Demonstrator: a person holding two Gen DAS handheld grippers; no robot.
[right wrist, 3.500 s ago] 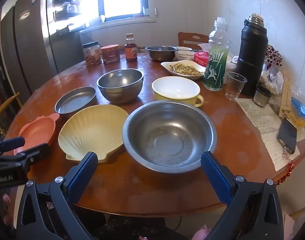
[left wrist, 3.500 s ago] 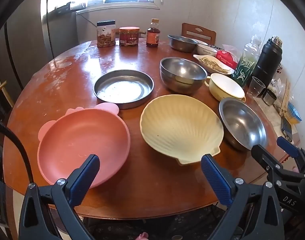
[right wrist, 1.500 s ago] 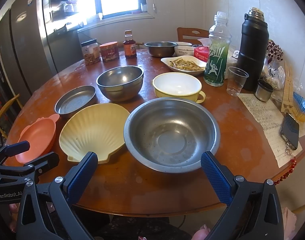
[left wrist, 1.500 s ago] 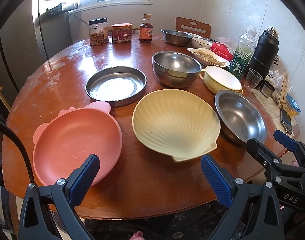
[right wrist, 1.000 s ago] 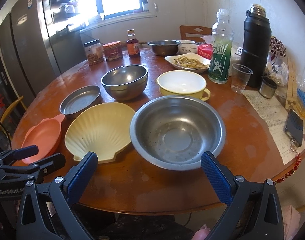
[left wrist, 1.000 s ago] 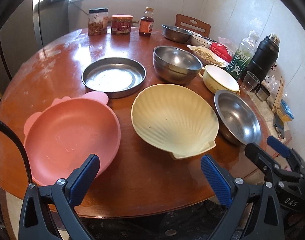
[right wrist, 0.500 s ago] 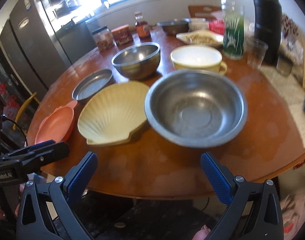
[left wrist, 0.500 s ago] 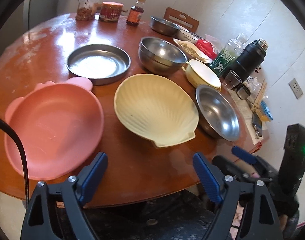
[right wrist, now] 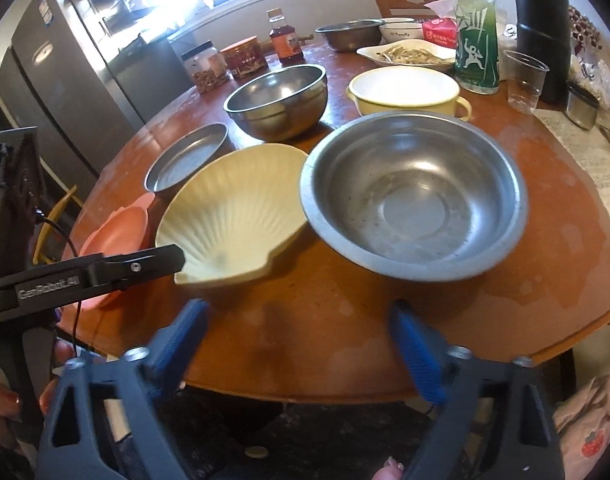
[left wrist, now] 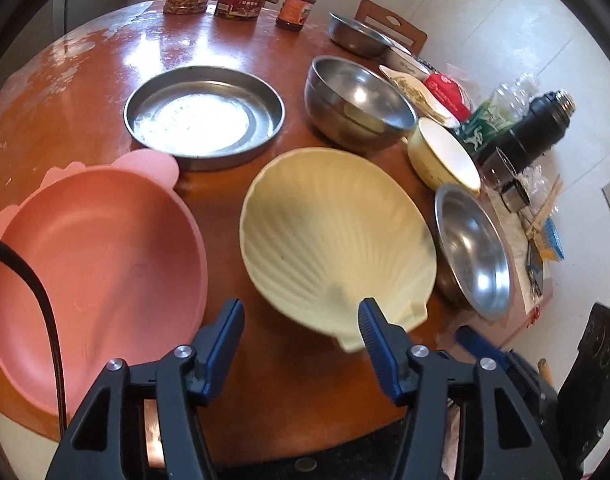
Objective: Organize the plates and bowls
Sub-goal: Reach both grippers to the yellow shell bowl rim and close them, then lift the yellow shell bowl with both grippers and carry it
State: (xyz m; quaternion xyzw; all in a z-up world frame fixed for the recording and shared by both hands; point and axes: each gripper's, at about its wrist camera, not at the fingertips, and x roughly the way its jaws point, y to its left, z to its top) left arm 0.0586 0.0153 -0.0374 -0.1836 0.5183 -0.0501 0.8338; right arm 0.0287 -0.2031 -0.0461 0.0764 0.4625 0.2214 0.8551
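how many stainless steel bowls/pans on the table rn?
4. A wide steel bowl at the near edge, a deep steel bowl behind the shell plate, a flat steel pan to its left, and a steel bowl far back by the chair.

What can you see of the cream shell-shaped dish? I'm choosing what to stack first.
The cream shell-shaped dish looks like matte plastic, fluted with ribs that fan out from a small squared hinge tab at its near edge. It sits upright and empty on the round wooden table, between the pink plastic bowl and the wide steel bowl, whose rim overlaps its edge. The open left hand-held gripper hovers at its near rim.
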